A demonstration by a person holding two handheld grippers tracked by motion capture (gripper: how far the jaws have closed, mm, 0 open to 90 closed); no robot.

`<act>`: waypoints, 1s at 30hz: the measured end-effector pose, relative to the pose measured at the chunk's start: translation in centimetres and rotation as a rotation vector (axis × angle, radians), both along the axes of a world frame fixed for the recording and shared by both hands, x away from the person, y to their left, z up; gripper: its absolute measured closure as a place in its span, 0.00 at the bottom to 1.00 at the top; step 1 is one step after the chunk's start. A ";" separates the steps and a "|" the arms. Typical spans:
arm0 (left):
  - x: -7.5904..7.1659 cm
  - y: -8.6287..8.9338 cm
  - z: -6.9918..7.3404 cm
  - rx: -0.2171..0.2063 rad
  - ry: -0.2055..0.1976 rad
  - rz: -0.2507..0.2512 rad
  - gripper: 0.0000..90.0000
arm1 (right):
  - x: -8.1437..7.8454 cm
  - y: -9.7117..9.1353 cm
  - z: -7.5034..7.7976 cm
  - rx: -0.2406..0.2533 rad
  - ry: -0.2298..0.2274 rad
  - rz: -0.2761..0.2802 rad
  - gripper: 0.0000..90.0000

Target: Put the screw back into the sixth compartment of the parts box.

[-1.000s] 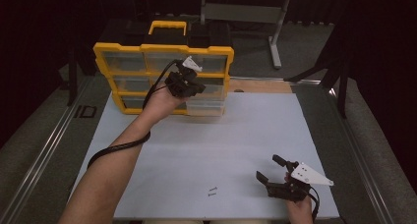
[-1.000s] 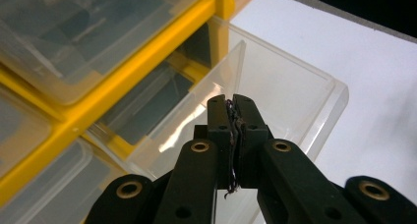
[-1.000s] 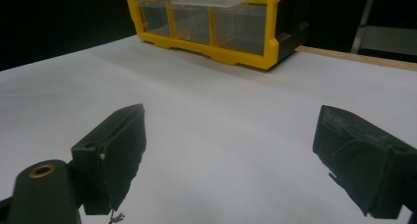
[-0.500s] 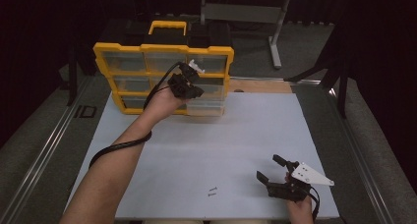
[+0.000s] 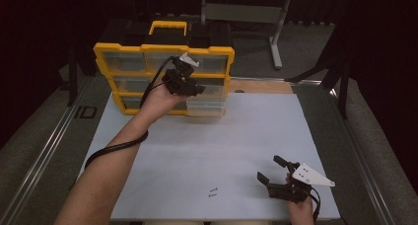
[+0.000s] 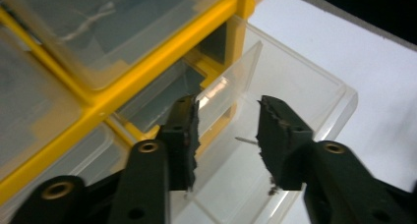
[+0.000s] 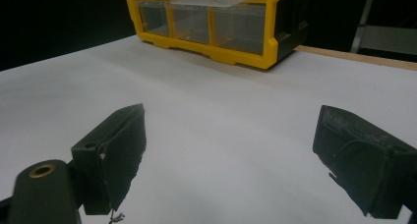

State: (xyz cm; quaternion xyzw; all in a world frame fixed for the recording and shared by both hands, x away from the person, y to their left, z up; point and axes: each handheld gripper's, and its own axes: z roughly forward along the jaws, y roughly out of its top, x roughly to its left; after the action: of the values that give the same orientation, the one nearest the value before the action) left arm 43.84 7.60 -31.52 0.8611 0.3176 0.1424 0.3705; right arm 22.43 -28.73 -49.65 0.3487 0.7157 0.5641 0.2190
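A yellow organizer [image 5: 162, 52] with clear drawers stands at the table's far left. One clear drawer [image 5: 207, 105] at its lower right is pulled out. My left gripper [image 5: 196, 90] hovers over that drawer. Its jaws have just been opening and now stand apart with nothing pressed between them [image 6: 228, 106]. Below them a small screw [image 6: 246, 140] lies inside the open drawer [image 6: 314, 86]. My right gripper [image 5: 268, 168] rests open and empty near the front right of the table, facing the organizer [image 7: 216, 22] across the white surface [image 7: 231, 121].
Two small screws [image 5: 213, 192] lie on the white table top [image 5: 236, 136] near the front edge, left of the right gripper. A wooden strip [image 5: 261, 86] runs along the far edge. The left gripper's cable [image 5: 113, 148] loops around the forearm.
The left gripper's jaws have parted over the pulled-out drawer; the hand has hardly shifted. The right gripper has stayed where it was.
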 end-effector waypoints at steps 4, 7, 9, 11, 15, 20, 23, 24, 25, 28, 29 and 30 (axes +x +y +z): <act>-0.6 0.6 0.7 -0.023 -0.010 -0.015 0.50 | 0.0 0.0 0.0 -0.001 0.001 0.000 0.14; -1.3 0.9 1.0 -0.033 -0.020 -0.019 0.43 | 0.0 0.0 0.0 -0.001 0.001 0.000 0.14; -1.7 1.2 1.1 -0.037 -0.021 -0.026 0.40 | 0.0 0.0 0.0 0.000 0.002 0.000 0.14; -2.1 1.5 1.1 -0.049 -0.019 -0.028 0.35 | 0.0 0.0 0.0 0.000 0.002 0.000 0.14; -3.1 2.0 1.1 -0.072 -0.029 -0.042 0.22 | 0.0 0.0 0.0 -0.001 0.002 -0.001 0.14; -4.6 2.6 0.7 -0.092 -0.043 -0.058 0.16 | 0.0 0.1 0.0 -0.002 0.003 0.001 0.14; -5.7 2.8 0.4 -0.104 -0.053 -0.072 0.12 | 0.0 0.1 0.0 -0.003 0.002 0.001 0.14; -5.7 2.8 0.4 -0.104 -0.053 -0.072 0.11 | 0.0 0.1 0.0 -0.003 0.002 0.001 0.14; -6.3 2.8 0.1 -0.108 -0.058 -0.077 0.11 | 0.0 0.1 0.0 -0.003 0.003 0.001 0.14; -7.4 2.8 -0.4 -0.120 -0.068 -0.095 0.09 | 0.0 0.1 0.0 -0.003 0.004 0.000 0.14; -7.7 2.9 -0.5 -0.123 -0.073 -0.101 0.09 | 0.0 0.1 0.0 -0.004 0.003 -0.001 0.14; -8.0 2.9 -0.7 -0.127 -0.069 -0.108 0.09 | 0.0 0.1 0.0 -0.003 0.004 -0.001 0.14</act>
State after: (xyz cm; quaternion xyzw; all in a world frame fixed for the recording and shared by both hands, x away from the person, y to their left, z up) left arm 35.88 10.47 -32.19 0.8464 0.2663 0.1312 0.4421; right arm 22.45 -28.67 -49.67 0.3497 0.7169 0.5623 0.2183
